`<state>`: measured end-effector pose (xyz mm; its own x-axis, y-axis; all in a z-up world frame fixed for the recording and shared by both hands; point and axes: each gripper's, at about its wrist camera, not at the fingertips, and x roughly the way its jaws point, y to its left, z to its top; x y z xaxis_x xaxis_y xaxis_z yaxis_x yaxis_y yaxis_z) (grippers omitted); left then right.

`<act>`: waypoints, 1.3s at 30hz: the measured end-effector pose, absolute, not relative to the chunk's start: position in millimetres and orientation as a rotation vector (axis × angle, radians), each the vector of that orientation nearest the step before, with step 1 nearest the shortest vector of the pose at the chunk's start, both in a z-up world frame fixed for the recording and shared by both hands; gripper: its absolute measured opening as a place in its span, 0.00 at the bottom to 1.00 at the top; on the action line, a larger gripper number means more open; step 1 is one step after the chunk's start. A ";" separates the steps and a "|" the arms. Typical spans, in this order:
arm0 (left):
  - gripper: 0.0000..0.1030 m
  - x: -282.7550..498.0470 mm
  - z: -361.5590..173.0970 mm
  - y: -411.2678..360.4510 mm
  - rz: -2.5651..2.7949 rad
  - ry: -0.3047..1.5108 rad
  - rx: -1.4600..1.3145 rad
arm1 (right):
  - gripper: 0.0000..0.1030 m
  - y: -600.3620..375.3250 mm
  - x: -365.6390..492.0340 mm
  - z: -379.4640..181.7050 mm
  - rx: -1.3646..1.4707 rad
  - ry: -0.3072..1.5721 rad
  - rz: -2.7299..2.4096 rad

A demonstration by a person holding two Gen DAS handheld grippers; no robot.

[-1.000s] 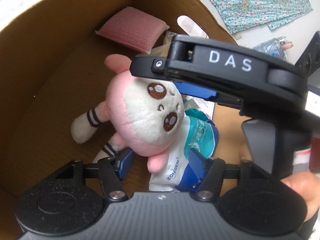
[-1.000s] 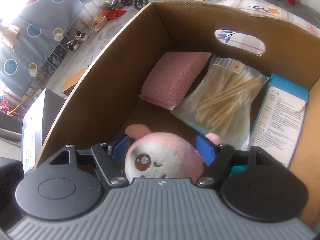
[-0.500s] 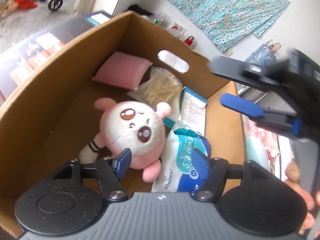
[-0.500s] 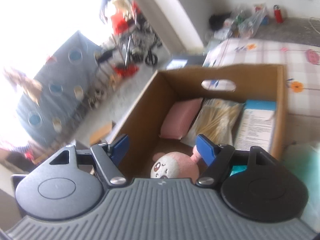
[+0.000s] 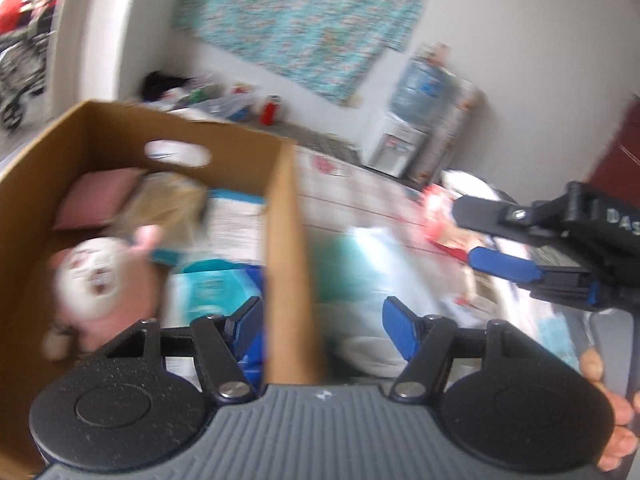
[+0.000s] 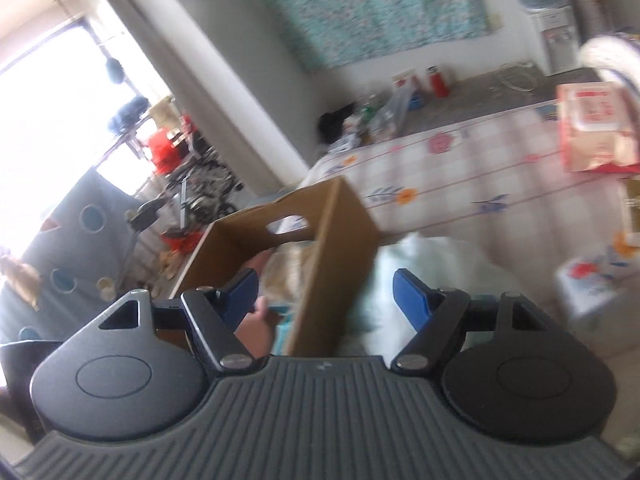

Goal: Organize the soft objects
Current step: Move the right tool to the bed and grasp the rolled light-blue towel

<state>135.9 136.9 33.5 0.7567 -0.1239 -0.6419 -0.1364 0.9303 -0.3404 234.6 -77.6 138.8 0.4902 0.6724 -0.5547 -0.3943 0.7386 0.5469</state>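
Left wrist view: nearest the lens, the left tool [image 5: 322, 322] stands released, its blue pads apart with only the box's right wall seen between them and nothing gripped; its jaws have just been opening a little. A second ago both tools were down inside the cardboard box [image 5: 285, 240] around the pink plush doll [image 5: 102, 280]; now both have pulled up and back, and the doll lies on the box floor, let go. That reads as one soft item placed, with the hands heading for the next one. The right tool [image 5: 494, 236] shows at the right edge, also released and empty, pointing over a pale teal and white soft bundle [image 5: 372, 276] lying just outside the box on the checked bench [image 6: 480, 176]; blur hides what it is. In the box, beside the doll, sits a blue and white tissue pack [image 5: 218, 286]; farther back a pink sponge pad [image 5: 98, 200], a clear bag of sticks [image 5: 172, 200] and a blue-edged carton [image 5: 236, 216] lean at the far wall. Farther off on the bench lies a red and white packet [image 6: 592, 132]
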 end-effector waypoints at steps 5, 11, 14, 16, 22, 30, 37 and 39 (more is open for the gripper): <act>0.65 151.5 35.8 70.8 -0.131 0.710 -0.312 | 0.72 -141.3 225.9 136.9 0.381 0.795 0.560; 0.65 173.4 22.1 -5.3 -0.272 0.733 -0.244 | 0.72 -214.1 221.0 131.3 0.374 0.767 0.426; 0.65 181.3 11.4 -39.8 -0.336 0.745 -0.210 | 0.72 -251.9 221.1 124.7 0.367 0.761 0.351; 0.65 186.9 4.0 -59.7 -0.375 0.755 -0.193 | 0.72 -277.6 220.8 120.8 0.357 0.756 0.296; 0.65 203.7 -17.1 -114.2 -0.500 0.788 -0.158 | 0.72 -351.5 235.2 94.7 0.369 0.779 0.137; 0.65 232.4 -37.5 -167.5 -0.619 0.836 -0.172 | 0.65 -400.5 265.7 47.0 0.411 0.848 0.032; 0.62 258.0 -52.2 -195.5 -0.658 0.893 -0.205 | 0.52 -407.5 283.4 20.8 0.417 0.927 0.006; 0.58 263.2 -56.2 -201.0 -0.663 0.908 -0.206 | 0.48 -405.8 283.3 16.3 0.419 0.947 0.018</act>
